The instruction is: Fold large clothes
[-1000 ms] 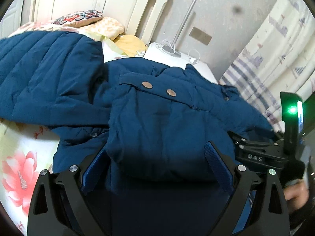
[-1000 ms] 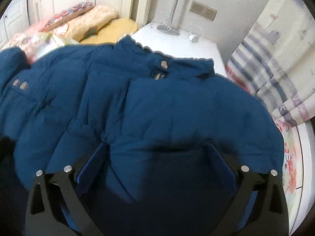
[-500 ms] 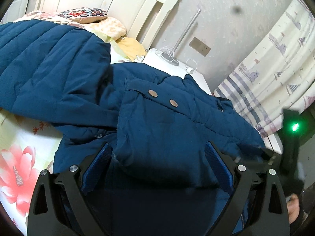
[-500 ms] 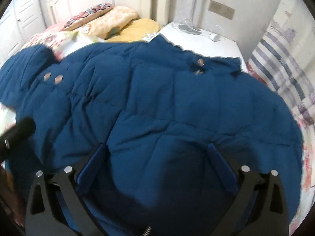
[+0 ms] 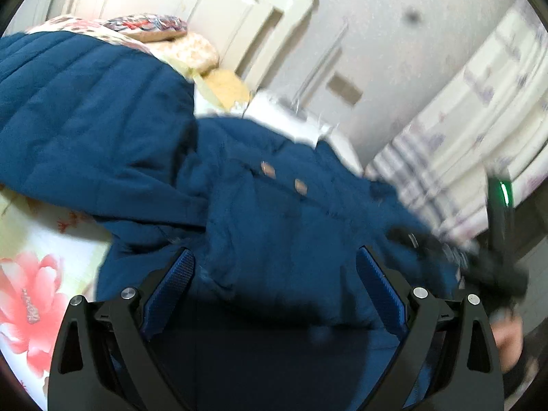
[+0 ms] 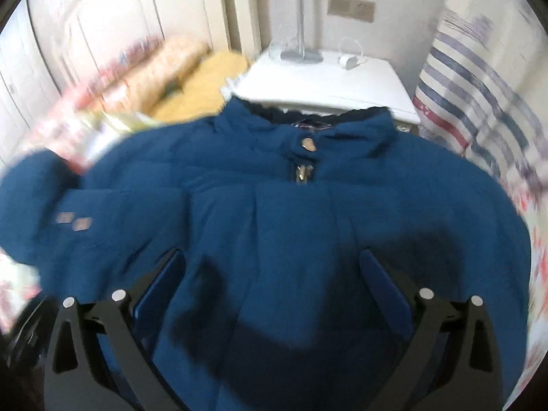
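the puffy blue jacket (image 6: 291, 226) lies spread on the bed (image 5: 37, 270), both left tongs (image 5: 272, 291) and right tongs (image 6: 272, 284) gaping above it, so its springy padding could slip any shallow pinch.

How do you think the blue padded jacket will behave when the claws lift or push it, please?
The blue padded jacket will probably flop and sag rather than hold its shape, since it already drapes in soft folds over the bed. Its quilted puffiness suggests that it is light for its bulk and springy. The smooth shell might slide.
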`<state>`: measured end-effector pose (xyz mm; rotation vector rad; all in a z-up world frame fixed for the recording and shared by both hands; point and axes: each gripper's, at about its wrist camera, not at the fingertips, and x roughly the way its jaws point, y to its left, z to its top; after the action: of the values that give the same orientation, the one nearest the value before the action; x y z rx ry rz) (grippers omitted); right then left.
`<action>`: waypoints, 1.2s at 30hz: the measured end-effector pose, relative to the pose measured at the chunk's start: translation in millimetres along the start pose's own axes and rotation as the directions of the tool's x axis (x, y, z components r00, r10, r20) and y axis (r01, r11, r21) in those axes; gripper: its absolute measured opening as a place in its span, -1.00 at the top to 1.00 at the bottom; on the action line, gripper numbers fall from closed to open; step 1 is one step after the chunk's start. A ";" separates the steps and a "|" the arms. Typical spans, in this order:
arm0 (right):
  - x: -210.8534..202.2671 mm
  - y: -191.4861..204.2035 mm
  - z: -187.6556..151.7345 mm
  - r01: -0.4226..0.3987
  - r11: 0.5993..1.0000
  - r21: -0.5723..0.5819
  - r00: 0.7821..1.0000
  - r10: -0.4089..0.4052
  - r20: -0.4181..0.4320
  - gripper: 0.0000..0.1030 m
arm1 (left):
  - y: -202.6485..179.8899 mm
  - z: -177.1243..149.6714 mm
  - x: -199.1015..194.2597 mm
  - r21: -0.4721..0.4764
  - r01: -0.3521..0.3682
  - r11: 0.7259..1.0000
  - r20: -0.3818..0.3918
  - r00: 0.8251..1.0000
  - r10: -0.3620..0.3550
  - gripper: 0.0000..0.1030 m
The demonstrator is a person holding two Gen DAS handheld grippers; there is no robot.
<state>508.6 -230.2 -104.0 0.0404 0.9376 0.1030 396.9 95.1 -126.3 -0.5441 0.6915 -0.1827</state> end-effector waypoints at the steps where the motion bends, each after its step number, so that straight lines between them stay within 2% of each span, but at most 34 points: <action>1: -15.2 -10.5 -13.6 0.043 0.999 0.021 0.999 -0.044 0.029 -0.95 | 6.9 3.7 -10.6 -0.033 0.002 0.999 0.044 0.999 0.000 -0.78; 3: -37.2 -27.7 -35.4 0.101 0.992 0.072 0.993 -0.105 0.053 -0.95 | 30.3 16.9 -40.2 -0.138 -0.008 0.990 0.159 0.987 0.030 -0.78; 4: -44.0 -44.2 -45.0 0.129 0.984 0.121 0.989 -0.136 0.052 -0.95 | 48.9 23.4 -61.1 -0.237 -0.018 0.971 0.232 0.970 0.074 -0.78; 6: -42.4 -66.0 -57.3 0.165 0.972 0.166 0.985 -0.172 0.029 -0.95 | 87.0 27.0 -98.0 -0.433 -0.004 0.901 0.338 0.926 0.167 -0.78; 7: -37.0 -72.3 -62.4 0.178 0.971 0.160 0.983 -0.182 0.015 -0.95 | 110.1 26.4 -115.7 -0.531 0.022 0.847 0.372 0.904 0.210 -0.78; 8: -28.8 -78.4 -65.8 0.177 0.973 0.150 0.983 -0.181 0.015 -0.95 | 132.6 26.0 -129.2 -0.607 0.046 0.793 0.383 0.892 0.241 -0.78; 10: -20.1 -81.3 -74.8 0.163 0.976 0.144 0.985 -0.170 0.040 -0.96 | 169.1 28.7 -145.5 -0.697 0.061 0.714 0.371 0.883 0.287 -0.78; 12: -20.0 -80.4 -79.1 0.180 0.974 0.134 0.981 -0.189 0.052 -0.96 | 196.4 38.3 -161.2 -0.712 0.095 0.696 0.394 0.874 0.284 -0.78; 13: -19.5 -79.6 -79.8 0.187 0.974 0.125 0.979 -0.195 0.055 -0.96 | 206.4 46.4 -169.8 -0.712 0.076 0.698 0.395 0.865 0.310 -0.78; 14: -18.5 -80.5 -79.9 0.185 0.975 0.127 0.980 -0.193 0.057 -0.96 | 218.4 59.4 -177.5 -0.714 0.018 0.700 0.375 0.854 0.361 -0.78; 15: -18.2 -81.1 -80.4 0.177 0.975 0.132 0.981 -0.186 0.059 -0.96 | 227.0 68.5 -178.6 -0.714 -0.020 0.700 0.351 0.855 0.382 -0.78; 17: -16.5 -81.7 -80.0 0.160 0.977 0.144 0.984 -0.170 0.062 -0.96 | 253.7 91.2 -173.1 -0.714 -0.056 0.698 0.297 0.878 0.375 -0.78; 19: -16.5 -80.8 -79.5 0.153 0.977 0.150 0.984 -0.164 0.065 -0.96 | 268.0 106.9 -166.9 -0.701 -0.054 0.711 0.278 0.898 0.342 -0.59; 20: -17.3 -78.8 -79.6 0.154 0.977 0.149 0.984 -0.165 0.064 -0.96 | 275.2 117.1 -158.0 -0.674 -0.026 0.738 0.267 0.923 0.277 0.23; 21: -17.7 -78.3 -79.6 0.155 0.977 0.149 0.984 -0.166 0.065 -0.96 | 279.3 119.7 -152.2 -0.670 -0.021 0.742 0.243 0.938 0.246 0.81; 22: -18.3 -78.4 -79.3 0.151 0.977 0.150 0.984 -0.163 0.068 -0.96 | 278.6 121.0 -151.1 -0.665 -0.025 0.746 0.240 0.939 0.245 0.84; 23: -19.8 -78.9 -79.7 0.137 0.978 0.156 0.986 -0.151 0.077 -0.96 | 267.3 121.8 -156.9 -0.640 -0.036 0.768 0.269 0.925 0.268 0.91; 25: -26.7 -86.8 -82.0 0.075 0.977 0.200 0.987 -0.100 0.122 -0.96 | 230.4 124.9 -167.5 -0.554 -0.052 0.831 0.337 0.899 0.281 0.93; 27: -35.4 -95.6 -84.5 0.014 0.966 0.258 0.982 -0.062 0.178 -0.96 | 167.3 127.0 -174.0 -0.411 -0.071 0.909 0.403 0.880 0.250 0.93; 29: -42.4 -110.5 -88.5 -0.038 0.940 0.340 0.971 -0.045 0.234 -0.95 | 81.6 123.2 -167.9 -0.189 -0.088 0.978 0.438 0.884 0.164 0.93; 30: -45.9 -115.9 -90.4 -0.050 0.926 0.373 0.965 -0.051 0.256 -0.95 | 46.2 117.2 -160.1 -0.098 -0.081 0.992 0.431 0.895 0.115 0.93; 31: -51.3 -122.5 -93.6 -0.066 0.911 0.407 0.955 -0.061 0.291 -0.95 | 6.6 108.8 -147.3 0.006 -0.069 0.998 0.405 0.912 0.061 0.93; 32: -56.7 -127.6 -95.6 -0.084 0.900 0.428 0.944 -0.066 0.324 -0.95 | -34.6 95.9 -128.8 0.107 -0.064 0.992 0.364 0.931 0.020 0.93; 33: -62.4 -132.6 -98.6 -0.110 0.888 0.447 0.929 -0.068 0.363 -0.95 | -61.9 83.9 -115.4 0.178 -0.063 0.982 0.335 0.942 -0.001 0.93; 35: -70.6 -140.7 -103.1 -0.147 0.869 0.472 0.906 -0.073 0.417 -0.95 | -127.7 44.1 -67.9 0.361 -0.087 0.929 0.239 0.971 -0.002 0.92; 36: -72.6 -144.1 -104.5 -0.159 0.862 0.481 0.900 -0.075 0.430 -0.95 | -144.6 27.7 -49.7 0.406 -0.086 0.910 0.193 0.981 0.006 0.92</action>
<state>391.9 -382.2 -119.0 0.5578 0.4876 -0.1147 379.5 0.9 -3.9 -0.1342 0.4611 -0.2233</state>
